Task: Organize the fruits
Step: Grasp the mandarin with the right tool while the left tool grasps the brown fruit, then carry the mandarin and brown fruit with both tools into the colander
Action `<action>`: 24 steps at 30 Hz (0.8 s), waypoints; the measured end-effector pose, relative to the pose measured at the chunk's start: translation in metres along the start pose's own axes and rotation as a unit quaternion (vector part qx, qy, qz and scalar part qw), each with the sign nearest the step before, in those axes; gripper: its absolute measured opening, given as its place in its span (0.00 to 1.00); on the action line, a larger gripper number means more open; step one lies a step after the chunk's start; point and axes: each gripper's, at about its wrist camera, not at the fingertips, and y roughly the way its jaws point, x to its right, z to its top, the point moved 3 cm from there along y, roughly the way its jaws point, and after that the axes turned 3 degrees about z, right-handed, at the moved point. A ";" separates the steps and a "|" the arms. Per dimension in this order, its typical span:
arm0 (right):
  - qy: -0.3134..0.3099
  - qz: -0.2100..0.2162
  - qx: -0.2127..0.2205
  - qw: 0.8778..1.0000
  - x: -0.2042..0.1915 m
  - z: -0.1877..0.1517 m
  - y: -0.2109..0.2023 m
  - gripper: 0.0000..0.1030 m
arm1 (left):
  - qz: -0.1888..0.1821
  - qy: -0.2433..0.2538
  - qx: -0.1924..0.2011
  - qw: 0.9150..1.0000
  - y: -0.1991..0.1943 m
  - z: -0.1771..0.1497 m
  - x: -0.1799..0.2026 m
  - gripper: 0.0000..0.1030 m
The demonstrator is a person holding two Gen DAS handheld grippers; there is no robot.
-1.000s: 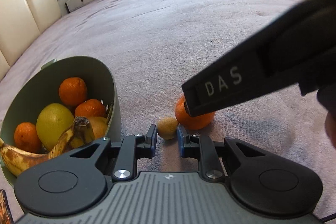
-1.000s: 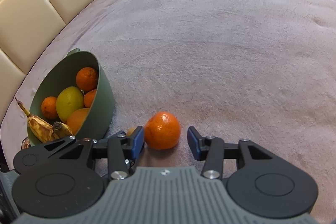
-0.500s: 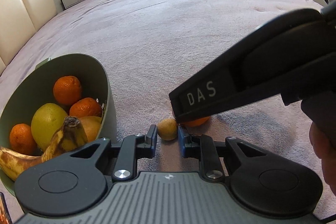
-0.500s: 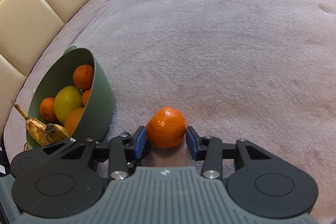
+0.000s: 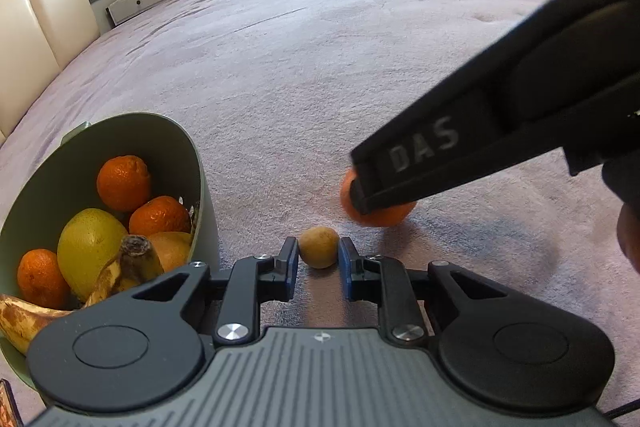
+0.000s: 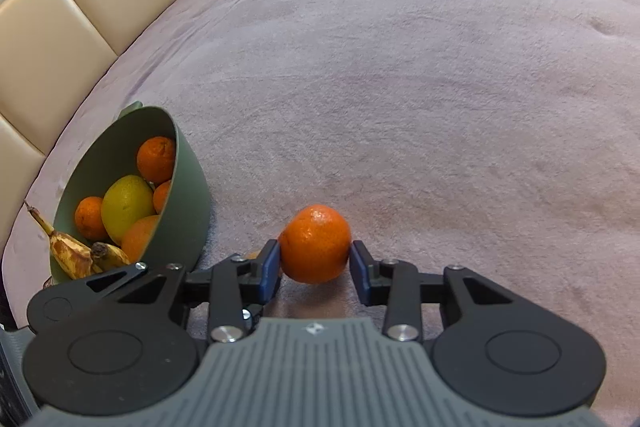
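1. My right gripper [image 6: 315, 259] is clamped on the orange [image 6: 314, 250], both blue pads against its sides, low over the bedspread [image 6: 400, 67]
2. My left gripper [image 5: 318, 259] pinches the small brownish fruit [image 5: 319, 247]
3. The green bowl [image 5: 200, 187] of fruit sits just left

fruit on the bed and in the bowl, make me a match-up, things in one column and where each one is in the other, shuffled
Things:
1. loose orange mandarin
2. small tan-yellow round fruit
3. spotted brown banana
4. rounded green bowl

Places:
A. sticking out over the bowl's rim
B. gripped in the right gripper
C. standing on the pink blanket
D. between the left gripper pads

Pairs: 1-B, 2-D, 3-A, 4-C
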 end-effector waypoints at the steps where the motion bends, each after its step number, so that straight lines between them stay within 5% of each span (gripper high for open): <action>1: 0.001 -0.004 0.002 1.000 0.001 0.000 -0.003 0.34 | -0.004 -0.004 0.001 1.000 -0.002 0.000 -0.001 0.22; 24: -0.026 -0.059 0.058 0.996 -0.009 -0.004 -0.091 0.34 | -0.042 -0.058 0.012 0.997 -0.072 0.035 -0.038 0.22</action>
